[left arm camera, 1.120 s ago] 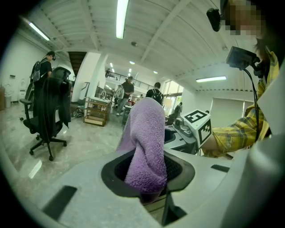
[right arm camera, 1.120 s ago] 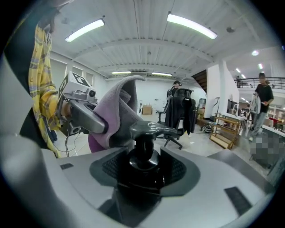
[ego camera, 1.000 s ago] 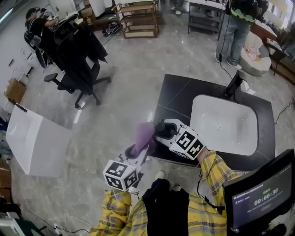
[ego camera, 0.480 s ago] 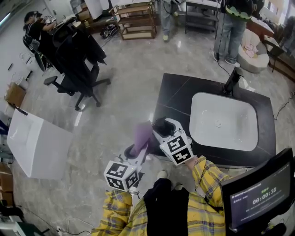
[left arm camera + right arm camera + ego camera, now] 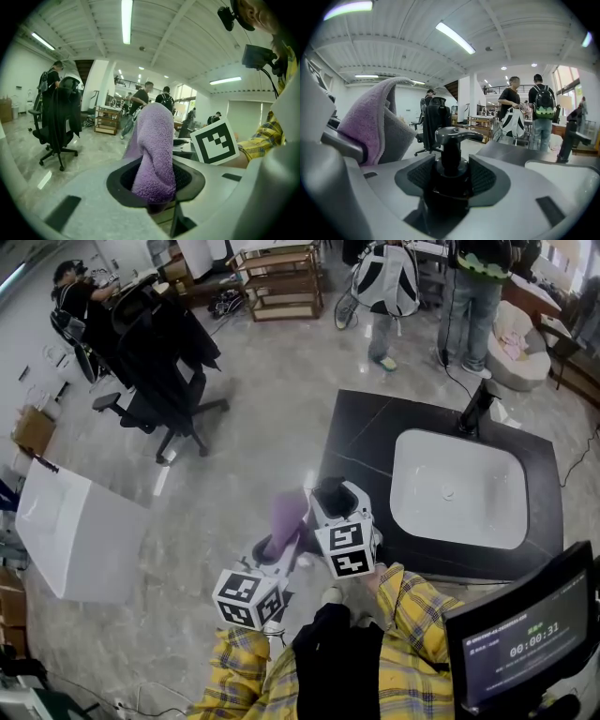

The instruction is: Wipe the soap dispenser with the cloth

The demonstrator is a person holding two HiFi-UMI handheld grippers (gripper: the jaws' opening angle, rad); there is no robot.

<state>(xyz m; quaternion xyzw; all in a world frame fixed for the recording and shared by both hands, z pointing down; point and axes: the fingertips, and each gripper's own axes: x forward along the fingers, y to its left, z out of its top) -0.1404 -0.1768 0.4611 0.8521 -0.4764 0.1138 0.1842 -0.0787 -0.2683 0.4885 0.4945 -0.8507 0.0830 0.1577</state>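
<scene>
Gripping the lower end of a purple cloth (image 5: 154, 150), the left tongs (image 5: 153, 190) have their jaws closed on it, and the fabric stands up out of them in a folded hump. The right tongs (image 5: 451, 180) are clamped on the black soap dispenser (image 5: 450, 140). Their ribbed pads press on either side of its neck, and the pump head rises above them with its spout toward three o'clock in the right gripper view. There the cloth (image 5: 365, 124) hangs at nine o'clock from the dispenser, close by; whether the two touch cannot be told.

From the head view, the left tongs (image 5: 278, 542) carry the cloth (image 5: 288, 510) just at nine o'clock of the dispenser (image 5: 330, 491), which sits in the right tongs (image 5: 328, 507) by the left edge of the dark counter (image 5: 356, 442). Each set of tongs bears a marker cube, the left one (image 5: 246, 596) at seven o'clock of the cloth and the right one (image 5: 344, 549) at six o'clock of the dispenser. Yellow plaid sleeves (image 5: 422, 615) run back from both.

A white sink basin (image 5: 455, 488) is set into the counter at three o'clock of the dispenser, with a black faucet (image 5: 476, 409) at the basin's twelve o'clock. On the floor, a white box (image 5: 75, 535) lies at nine o'clock. An office chair (image 5: 159, 362) draped with a dark jacket stands at ten o'clock, and a wooden shelf (image 5: 281, 277) at twelve. A person with a backpack (image 5: 386, 287) walks at one o'clock. A screen (image 5: 525, 638) showing a timer fills the five o'clock corner.
</scene>
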